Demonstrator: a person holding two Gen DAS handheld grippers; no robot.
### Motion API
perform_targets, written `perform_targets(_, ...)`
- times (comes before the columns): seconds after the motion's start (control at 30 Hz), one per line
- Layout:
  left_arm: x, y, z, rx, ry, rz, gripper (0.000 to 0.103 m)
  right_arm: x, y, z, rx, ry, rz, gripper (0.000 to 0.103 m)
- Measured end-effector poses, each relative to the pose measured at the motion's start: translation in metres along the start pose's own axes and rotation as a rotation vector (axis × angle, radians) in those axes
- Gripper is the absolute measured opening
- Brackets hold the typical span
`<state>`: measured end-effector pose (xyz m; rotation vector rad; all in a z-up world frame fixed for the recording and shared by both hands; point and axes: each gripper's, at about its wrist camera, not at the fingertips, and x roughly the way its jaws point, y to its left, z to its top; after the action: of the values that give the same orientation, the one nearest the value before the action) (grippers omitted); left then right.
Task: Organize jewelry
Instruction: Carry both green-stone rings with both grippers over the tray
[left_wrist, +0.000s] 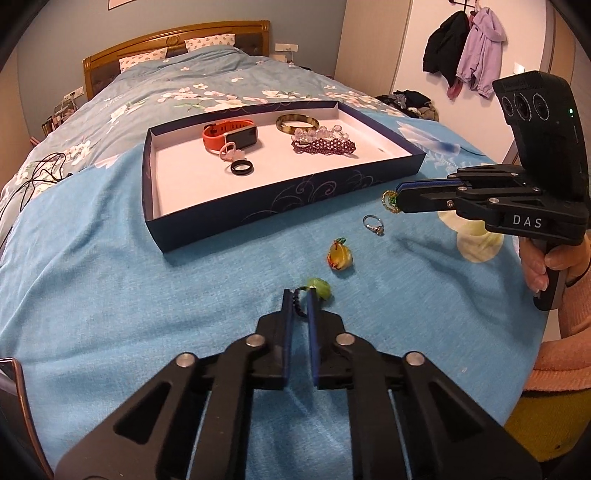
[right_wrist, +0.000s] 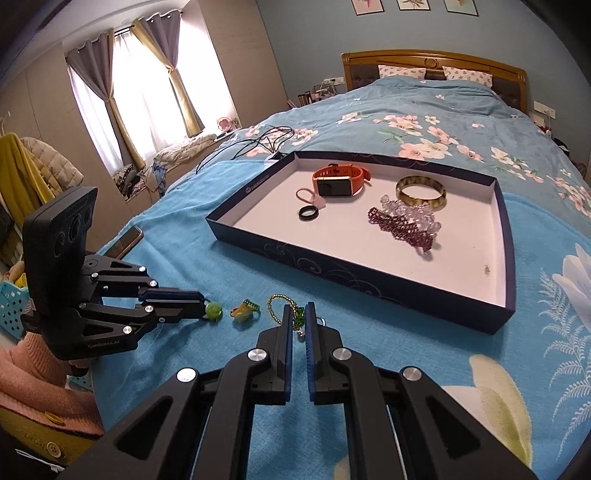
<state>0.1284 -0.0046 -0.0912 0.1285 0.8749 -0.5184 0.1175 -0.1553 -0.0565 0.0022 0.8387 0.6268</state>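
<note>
The right gripper (right_wrist: 299, 314) is clenched on a gold-and-green beaded chain (right_wrist: 275, 304), which hangs partly free of the fingers above the blue blanket (left_wrist: 110, 258), just short of the dark blue tray (left_wrist: 280, 197). The left gripper (left_wrist: 300, 301) is closed on the black cord of a green bead pendant (left_wrist: 319, 286), the bead itself lying outside the fingertips on the blanket. Remaining loose: a silver ring (left_wrist: 373, 225) and a yellow fruit-shaped charm (left_wrist: 340, 256), both between the grippers and the tray. Already in the tray: an orange watch (left_wrist: 229, 136), a black ring (left_wrist: 242, 168), a bangle (left_wrist: 297, 123) and a purple bead bracelet (left_wrist: 325, 146). Risks, in my judgement: the chain's hold is narrow, so it may slip out in transit; its dangling loop may catch the tray wall; the pendant, gripped by cord alone, may swing.
</note>
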Motion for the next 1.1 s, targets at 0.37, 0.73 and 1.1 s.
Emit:
perform_targets(0.37, 0.000, -0.003, 0.002, 0.005, -0.008, -0.024, 0.033, -0.002, -0.004, -0.002, 0.013, -0.002, 0.002, 0.005)
perform_targets(0.73, 0.014, -0.006, 0.012, 0.024, 0.030, -0.001, 0.031, 0.000, -0.003, -0.003, 0.014, 0.002, 0.005, 0.005)
perform_targets(1.1, 0.010, -0.010, 0.012, 0.031, 0.009, 0.000, 0.023, -0.003, -0.007, 0.001, 0.019, -0.021, -0.009, 0.005)
